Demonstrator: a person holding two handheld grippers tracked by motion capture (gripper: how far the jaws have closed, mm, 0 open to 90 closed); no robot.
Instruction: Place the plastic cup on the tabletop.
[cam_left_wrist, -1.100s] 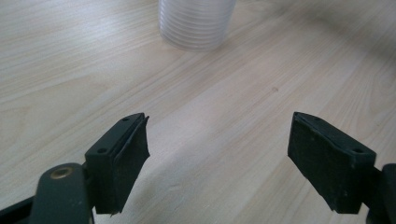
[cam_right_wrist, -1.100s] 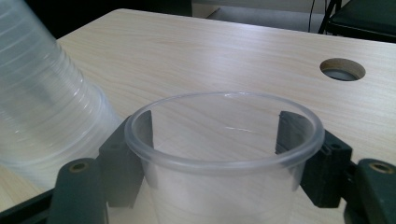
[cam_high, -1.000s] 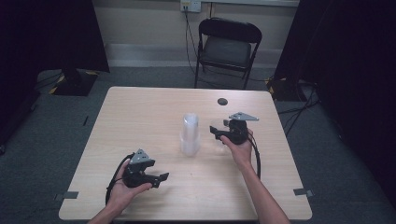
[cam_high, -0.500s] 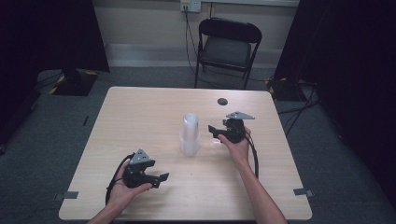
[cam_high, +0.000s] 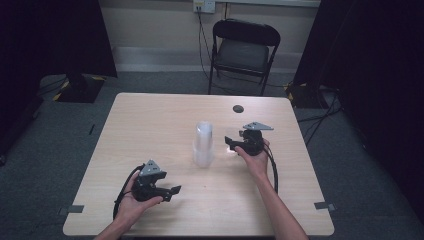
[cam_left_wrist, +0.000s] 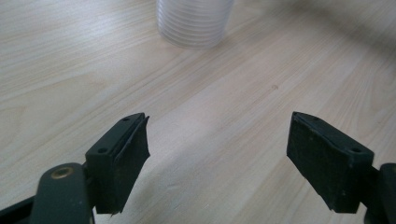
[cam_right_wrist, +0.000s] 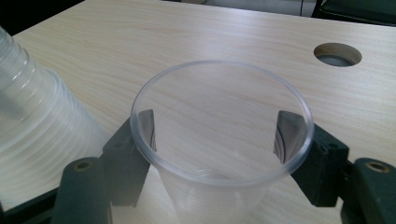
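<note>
Clear plastic cup stands upright btwn the right gripper jaws, which have just been closing; pads sit at both cup walls, contact looks made. No print or label readable on it. Cup is right of the stack of clear cups, near table centre, close but apart. Left gripper rests near front edge, jaws wide, nothing held. Round hole in tabletop behind. Plenty of bare wood all round; chair beyond far edge.
</note>
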